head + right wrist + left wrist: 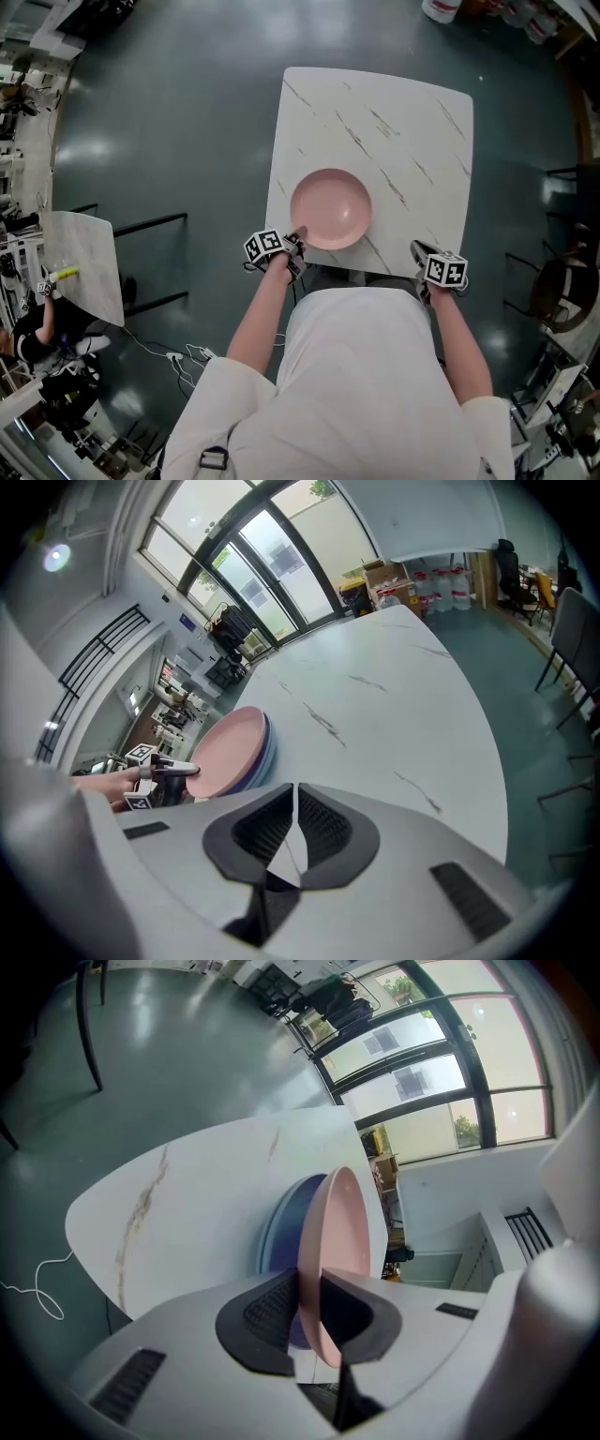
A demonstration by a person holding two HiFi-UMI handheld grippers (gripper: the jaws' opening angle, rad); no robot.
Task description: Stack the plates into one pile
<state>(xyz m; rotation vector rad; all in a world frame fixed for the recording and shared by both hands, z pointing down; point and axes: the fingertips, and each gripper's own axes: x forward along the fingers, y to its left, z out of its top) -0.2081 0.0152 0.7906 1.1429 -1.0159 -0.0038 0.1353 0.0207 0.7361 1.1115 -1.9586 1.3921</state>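
Left gripper [297,242] pinching pink plate [330,208] rim over blue plate [278,1232], right gripper [418,249] pressed together

- The desk [412,141] lies bare from 11 round to 3 o'clock of the pink plate [330,208]; tongs could pass freely there.
- At 7 o'clock the left tongs [296,240] clamp that plate's rim, closing off that side.
- The right tongs [418,249], jaws together, are at 4 o'clock by the desk's near edge, well apart from the plate.
- A blue plate [277,1232] lies beneath the pink one, making a raised pile.
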